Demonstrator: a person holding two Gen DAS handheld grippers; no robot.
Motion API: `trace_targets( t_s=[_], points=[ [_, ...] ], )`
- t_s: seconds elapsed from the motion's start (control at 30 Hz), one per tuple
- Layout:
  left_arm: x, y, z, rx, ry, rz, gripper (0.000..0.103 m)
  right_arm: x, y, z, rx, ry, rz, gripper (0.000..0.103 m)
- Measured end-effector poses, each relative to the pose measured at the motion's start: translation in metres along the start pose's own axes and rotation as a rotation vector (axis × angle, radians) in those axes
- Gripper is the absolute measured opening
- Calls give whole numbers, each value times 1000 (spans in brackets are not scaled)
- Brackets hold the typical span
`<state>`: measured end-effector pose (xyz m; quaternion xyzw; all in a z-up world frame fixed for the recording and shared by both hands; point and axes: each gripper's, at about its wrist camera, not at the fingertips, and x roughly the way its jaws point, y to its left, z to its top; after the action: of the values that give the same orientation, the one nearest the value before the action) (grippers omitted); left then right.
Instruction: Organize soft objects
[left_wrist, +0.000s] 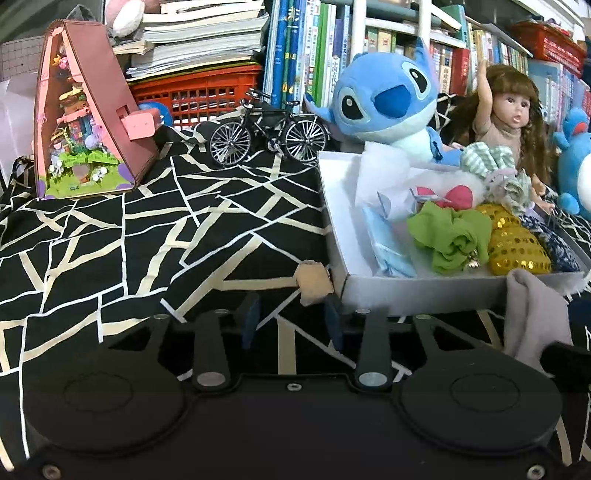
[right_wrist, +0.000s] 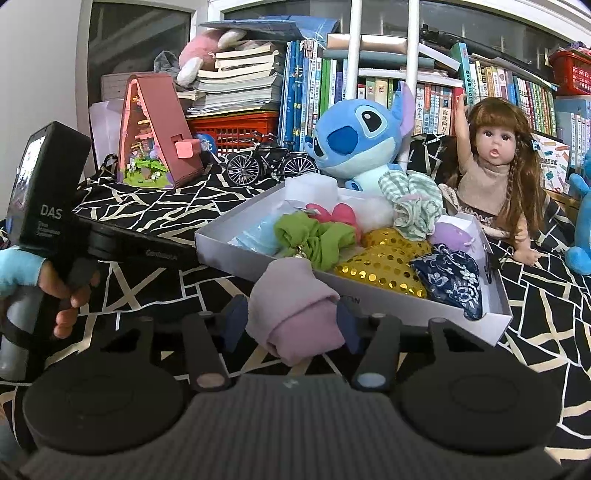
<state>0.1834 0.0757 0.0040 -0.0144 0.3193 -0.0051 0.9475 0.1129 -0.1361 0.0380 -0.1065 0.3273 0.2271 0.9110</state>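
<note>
In the right wrist view, low at centre, my right gripper (right_wrist: 291, 325) is closed on a rolled pale mauve cloth (right_wrist: 295, 314), which leans over the near wall of the white box (right_wrist: 413, 314). My left gripper (left_wrist: 291, 321) is open with nothing inside, beside that box's corner.

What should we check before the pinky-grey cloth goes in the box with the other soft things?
1. Right gripper pinching the rolled cloth: ok, its jaws press both sides.
2. Left gripper free: ok, jaws apart, nothing between them.
3. Cloth clear of the white box wall: not ok, it overlaps the near edge.
4. Room inside: cannot tell; green scrunchie and gold sequin pouch fill the near side.
5. Box sitting flat: ok.
</note>
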Motion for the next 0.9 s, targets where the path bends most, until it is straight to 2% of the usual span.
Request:
trace_targets(
  t_s=[0.1,0.23,0.33,0.4,0.43,0.5,0.67,0.9],
  points=[
    [3,1,5,-28,2,-1,37,1,-2,0,10,4,0,59],
    [11,9,11,-97,14,0,44,1,-4,0,28,4,5,59],
    [13,10,11,-108,8,18,47,2,-4,0,32,5,6,59],
    [13,11,11,-106,6,14,44,2,-3,-1,34,4,7,59],
    [12,11,11,-106,6,9,31,2,-2,-1,35,3,7,59],
    [11,10,10,-100,9,3,13,1,-2,-2,36,2,9,59],
    [2,8,7,-87,14,-20,8,-1,-3,-2,33,1,8,58],
    [-19,12,9,-93,16,-46,9,-6,-5,-2,34,5,-13,39]
  ],
)
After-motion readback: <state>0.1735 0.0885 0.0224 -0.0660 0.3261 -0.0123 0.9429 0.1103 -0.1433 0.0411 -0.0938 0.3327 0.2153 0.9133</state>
